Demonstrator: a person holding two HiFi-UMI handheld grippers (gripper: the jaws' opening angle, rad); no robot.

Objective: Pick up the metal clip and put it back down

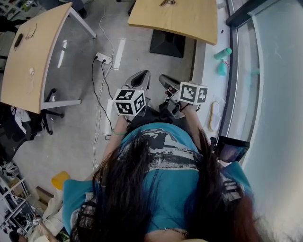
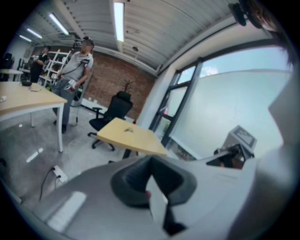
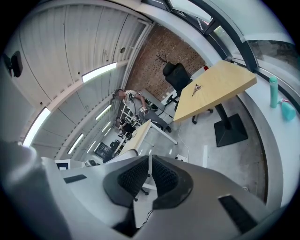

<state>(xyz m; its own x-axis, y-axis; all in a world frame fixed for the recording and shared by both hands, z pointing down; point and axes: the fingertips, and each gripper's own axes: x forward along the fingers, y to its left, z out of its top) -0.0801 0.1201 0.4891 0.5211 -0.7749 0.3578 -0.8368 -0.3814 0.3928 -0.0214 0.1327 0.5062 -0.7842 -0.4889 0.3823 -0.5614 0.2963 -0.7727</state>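
The metal clip (image 1: 167,3) lies on the light wooden table (image 1: 189,21) at the top of the head view, far from both grippers. It shows small on that table in the left gripper view (image 2: 127,130) and in the right gripper view (image 3: 196,88). I hold both grippers close to my chest, above the floor. The left gripper (image 1: 142,74) has its dark pads (image 2: 136,180) together with nothing between them. The right gripper (image 1: 163,78) is shut too, with only a thin slit between its ribbed pads (image 3: 131,178), and it holds nothing.
A black pedestal base (image 1: 167,43) stands under the clip's table. A second wooden table (image 1: 28,52) is at the left. A power strip (image 1: 103,57) with cables lies on the floor. A teal bottle (image 1: 222,53) stands on the window ledge. An office chair (image 2: 112,110) and a standing person (image 2: 75,70) are farther off.
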